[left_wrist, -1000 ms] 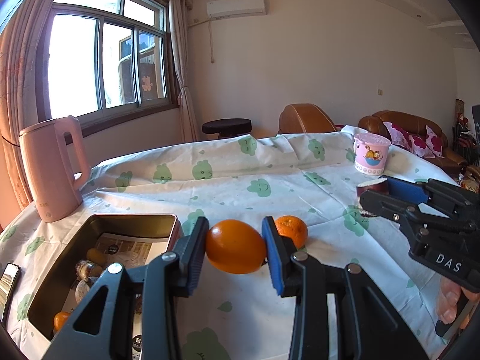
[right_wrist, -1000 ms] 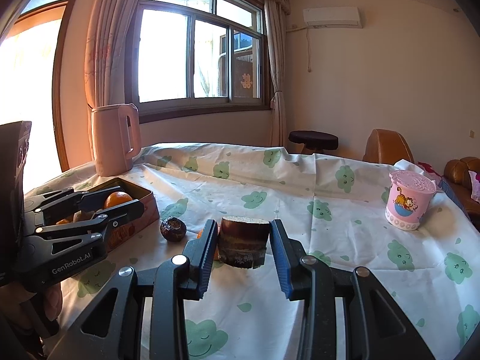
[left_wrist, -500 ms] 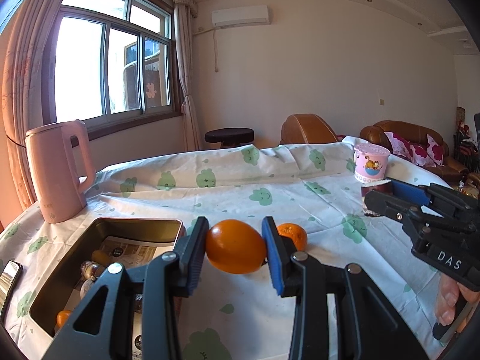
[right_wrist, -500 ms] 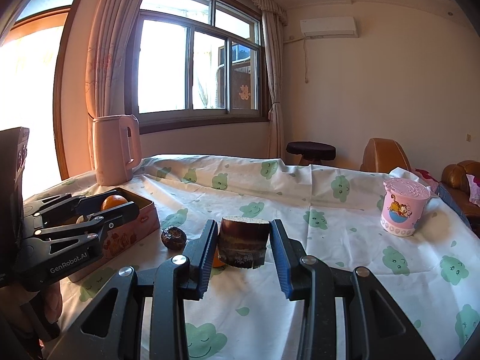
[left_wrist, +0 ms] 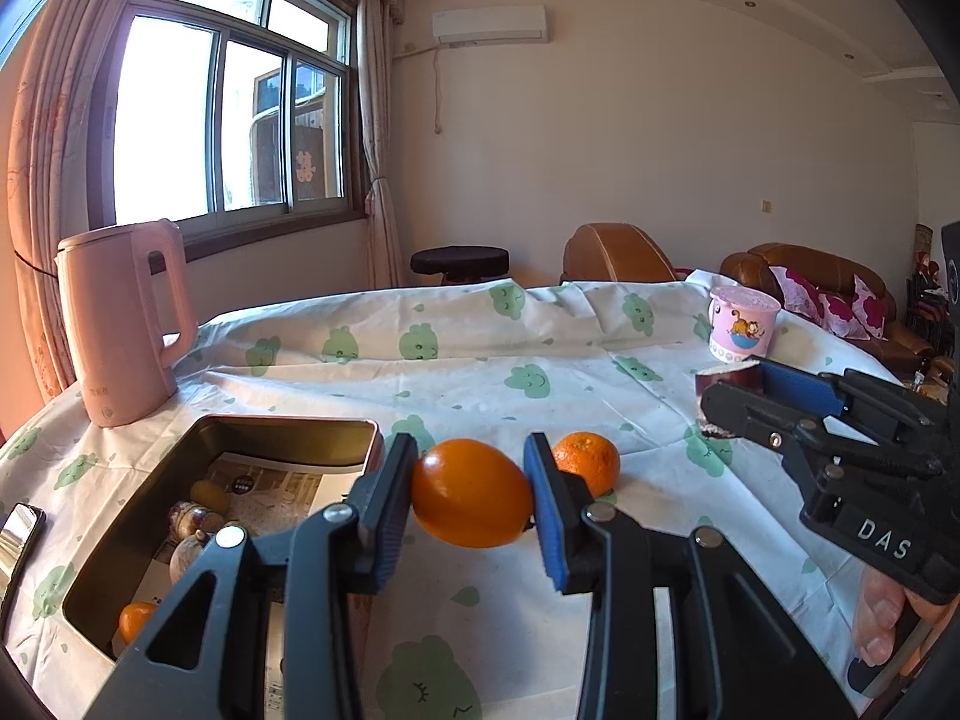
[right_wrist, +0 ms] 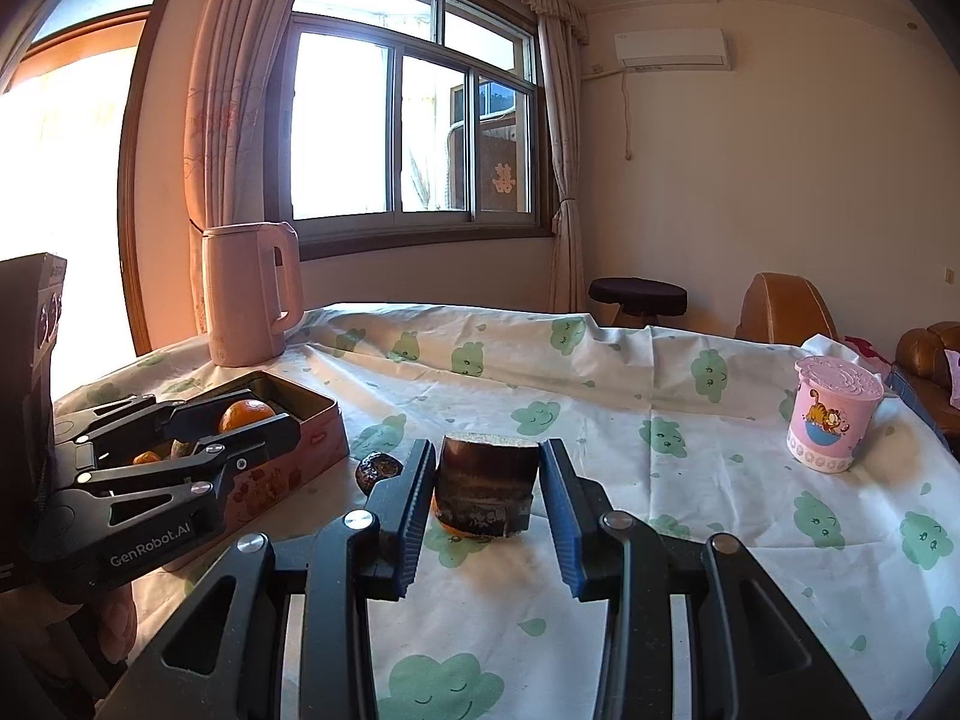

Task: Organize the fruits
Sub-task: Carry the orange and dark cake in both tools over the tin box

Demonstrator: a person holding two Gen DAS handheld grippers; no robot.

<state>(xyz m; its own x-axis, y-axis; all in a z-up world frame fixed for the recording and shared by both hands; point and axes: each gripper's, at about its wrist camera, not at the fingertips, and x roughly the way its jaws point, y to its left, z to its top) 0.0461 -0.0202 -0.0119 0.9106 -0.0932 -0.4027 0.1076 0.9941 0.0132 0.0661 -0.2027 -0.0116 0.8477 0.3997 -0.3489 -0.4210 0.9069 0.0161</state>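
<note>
- Far left in the left wrist view, a phone [left_wrist: 18,546] lies flat at the desk [left_wrist: 660,516] edge, at about 8 o'clock.
- The pink kettle [left_wrist: 123,324] stands upright at 10 o'clock, just behind the tin.
- The open tin box [left_wrist: 288,429] sits at 8 o'clock, lined with printed paper; inside it lie a small orange fruit [left_wrist: 137,619] at the near corner, two brownish round fruits I can't name, and a small yellowish one further back.
- Centre now: the left gripper [left_wrist: 471,495] has its jaws pinching an orange [left_wrist: 471,492], held above the cloth just right of the tin's wall.
- Just behind it at 1 o'clock a tangerine [left_wrist: 585,459] rests on the cloth.
- In the right wrist view, a dark wrinkled fruit [right_wrist: 377,471] lies on the cloth between tin and gripper.
- The right gripper [right_wrist: 486,489] has its jaws clamped on a dark cut chunk [right_wrist: 485,492], pale on its top face, lifted off the desk.
- Far right at 2 o'clock, a pink cartoon cup [right_wrist: 834,414] stands upright with its lid on; contents hidden.
</note>
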